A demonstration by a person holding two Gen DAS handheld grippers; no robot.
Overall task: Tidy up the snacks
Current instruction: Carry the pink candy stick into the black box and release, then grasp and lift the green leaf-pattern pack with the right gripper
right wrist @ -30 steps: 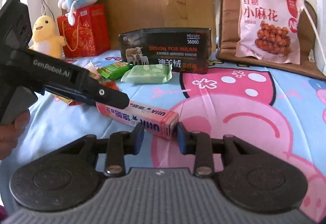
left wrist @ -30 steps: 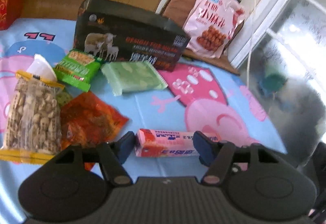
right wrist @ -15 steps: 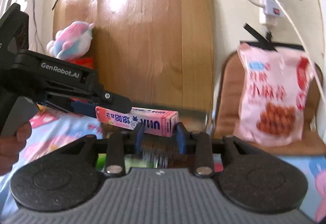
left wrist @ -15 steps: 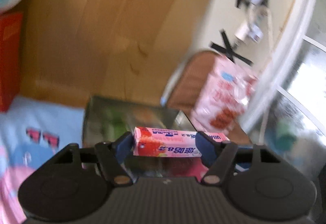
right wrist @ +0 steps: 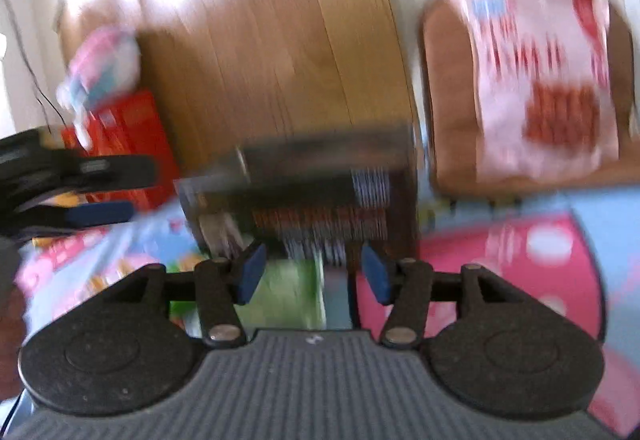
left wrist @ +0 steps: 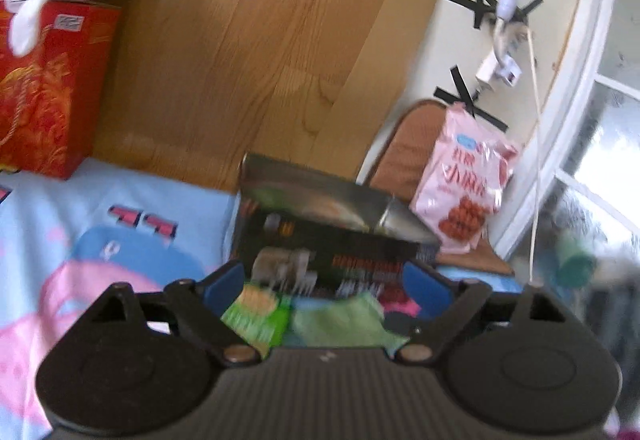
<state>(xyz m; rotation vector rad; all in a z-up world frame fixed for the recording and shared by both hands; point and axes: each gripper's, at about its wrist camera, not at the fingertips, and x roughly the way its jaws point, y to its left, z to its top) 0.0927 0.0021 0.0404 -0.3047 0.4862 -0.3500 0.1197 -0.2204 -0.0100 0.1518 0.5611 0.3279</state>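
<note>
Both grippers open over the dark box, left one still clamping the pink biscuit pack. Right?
Not quite. The left gripper holds nothing: the left wrist view shows its jaws apart, having just been opening, with only the dark box and green packets behind. The right gripper is also open and empty.

Here's the left gripper (left wrist: 326, 286) from its own camera: a dark grey ribbed housing across the bottom, flanked by two round black discs with a faintly speckled finish. Two black angular link arms rise from silver rivet-like pins, and each carries a bright blue pad (left wrist: 224, 286) at its tip. Over to the right gripper (right wrist: 314, 274), same build: ribbed grey centre plate with a tiny pale logo mark (too small to read), black discs, silver pins, blue pads (right wrist: 250, 276). At the far left of that view, blurred, the other tool shows black bars and a blue pad.
</note>
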